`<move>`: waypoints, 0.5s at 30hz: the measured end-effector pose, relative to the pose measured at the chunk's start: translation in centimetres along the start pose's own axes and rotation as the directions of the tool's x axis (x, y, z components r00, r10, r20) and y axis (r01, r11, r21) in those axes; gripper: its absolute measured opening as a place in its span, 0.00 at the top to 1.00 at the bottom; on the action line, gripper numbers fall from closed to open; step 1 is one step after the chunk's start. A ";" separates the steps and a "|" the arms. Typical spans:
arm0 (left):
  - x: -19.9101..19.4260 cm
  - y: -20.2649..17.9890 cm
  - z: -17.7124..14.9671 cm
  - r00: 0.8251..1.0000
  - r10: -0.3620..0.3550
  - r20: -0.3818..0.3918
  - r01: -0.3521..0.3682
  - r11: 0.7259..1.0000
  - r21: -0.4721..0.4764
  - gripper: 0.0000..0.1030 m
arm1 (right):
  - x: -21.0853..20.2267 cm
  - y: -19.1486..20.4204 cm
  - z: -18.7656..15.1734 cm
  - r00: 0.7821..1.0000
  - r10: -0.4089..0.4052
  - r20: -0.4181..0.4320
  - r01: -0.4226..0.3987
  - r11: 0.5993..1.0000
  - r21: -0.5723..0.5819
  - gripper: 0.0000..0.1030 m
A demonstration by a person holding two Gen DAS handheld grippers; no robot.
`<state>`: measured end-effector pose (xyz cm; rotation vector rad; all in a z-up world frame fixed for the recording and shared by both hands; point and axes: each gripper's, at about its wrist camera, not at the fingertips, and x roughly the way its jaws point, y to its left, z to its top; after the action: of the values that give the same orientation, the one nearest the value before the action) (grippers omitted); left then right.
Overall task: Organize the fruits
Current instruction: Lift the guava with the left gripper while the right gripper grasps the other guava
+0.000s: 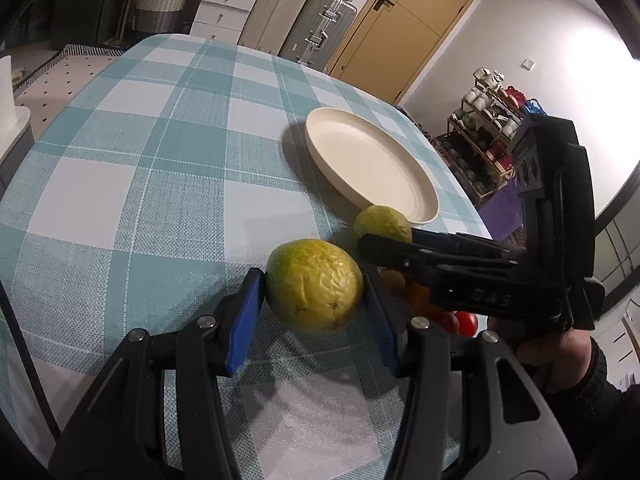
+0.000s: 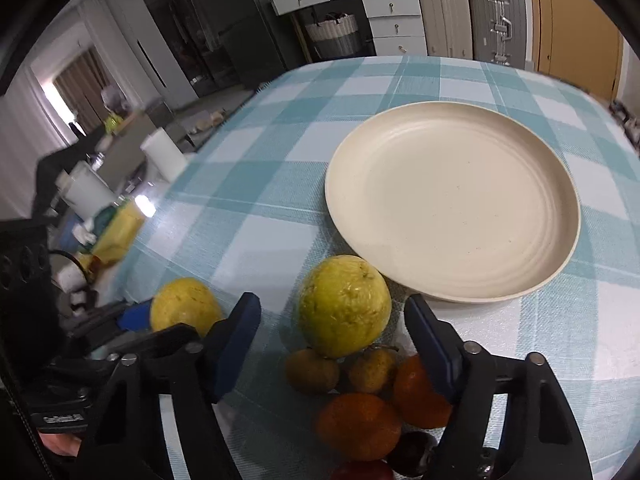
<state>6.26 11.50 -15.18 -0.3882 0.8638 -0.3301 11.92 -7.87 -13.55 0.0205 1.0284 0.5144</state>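
Observation:
My left gripper point(image 1: 312, 280) is shut on a yellow-green round fruit point(image 1: 314, 284), its blue pads pressed to both sides just above the checked tablecloth. A second yellow-green fruit point(image 2: 344, 306) sits between the blue pads of my right gripper point(image 2: 332, 302). That gripper is open, with a gap on each side of the fruit. In the left wrist view the right gripper point(image 1: 372, 240) reaches in from the right, partly hiding this second fruit point(image 1: 382, 222). The cream plate point(image 2: 452, 200) lies just behind it with nothing on it. In the right wrist view the held fruit point(image 2: 186, 304) shows at the left.
A pile of small fruits lies under the right gripper: two oranges point(image 2: 358, 426), two yellowish-brown ones point(image 2: 312, 370) and dark red ones point(image 2: 412, 452). The table edge point(image 2: 160, 184) drops off at the left beside a cluttered counter. Suitcases point(image 1: 320, 28) and drawers stand beyond the far edge.

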 end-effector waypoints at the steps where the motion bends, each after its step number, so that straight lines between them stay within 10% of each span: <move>1: 0.0 0.0 -0.1 1.000 0.001 -0.001 -0.001 1.000 -0.001 0.53 | 0.2 0.2 0.0 1.000 -0.005 -0.010 0.005 1.000 -0.002 0.39; 3: 0.0 0.1 -0.1 1.000 0.001 0.000 -0.001 1.000 -0.006 0.54 | 0.4 0.1 0.0 1.000 -0.015 -0.012 0.015 1.000 -0.001 0.51; 15: 0.0 -0.7 1.7 1.000 0.019 0.015 -0.019 1.000 0.010 0.54 | -2.7 -0.7 0.1 0.992 0.066 0.105 -0.068 0.998 0.018 0.52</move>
<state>7.47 11.18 -13.84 -0.3726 0.8501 -0.3138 11.15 -9.54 -11.53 0.1001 0.9336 0.5576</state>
